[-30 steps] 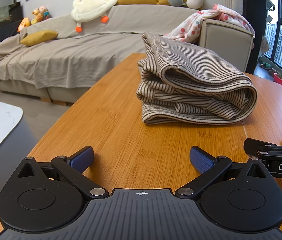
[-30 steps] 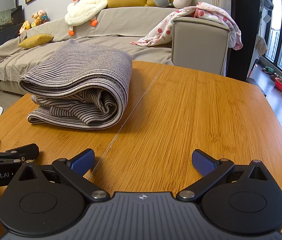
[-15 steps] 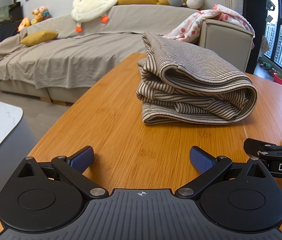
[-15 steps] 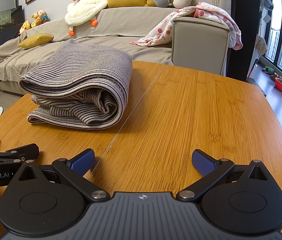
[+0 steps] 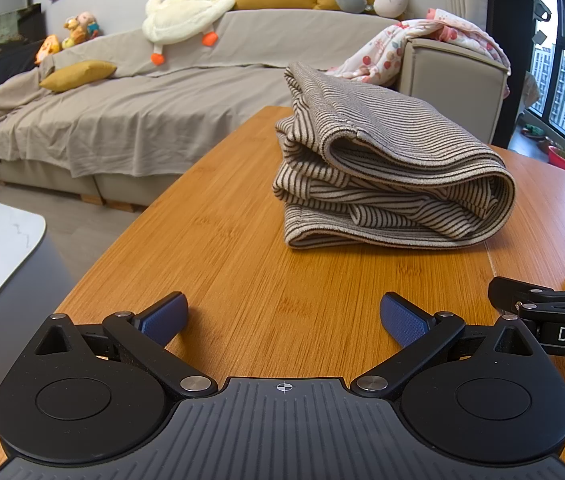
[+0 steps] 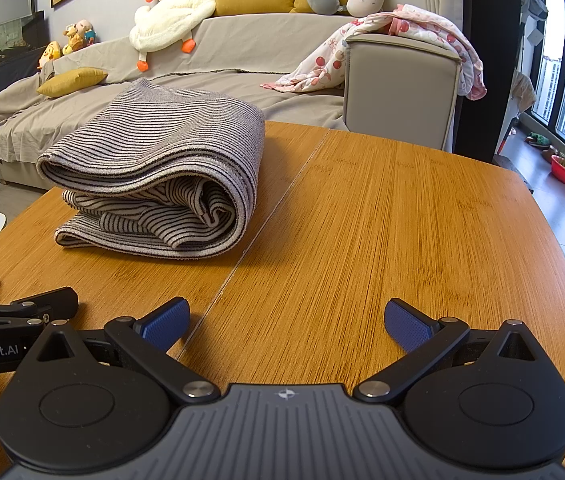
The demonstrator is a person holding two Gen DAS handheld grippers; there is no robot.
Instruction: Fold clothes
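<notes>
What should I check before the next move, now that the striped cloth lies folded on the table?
1. Left claw open and empty: ok.
2. Right claw open and empty: ok.
3. Both claws clear of the striped cloth, apart from it on the near side: ok.
4. Cloth lies fully on the table, no part over the edge: ok on the near sides; far side cannot tell.
5. Fold is neat: not ok, inner layers bunch loosely at the open end.
6. More clothes waiting on the table: none in view.
</notes>
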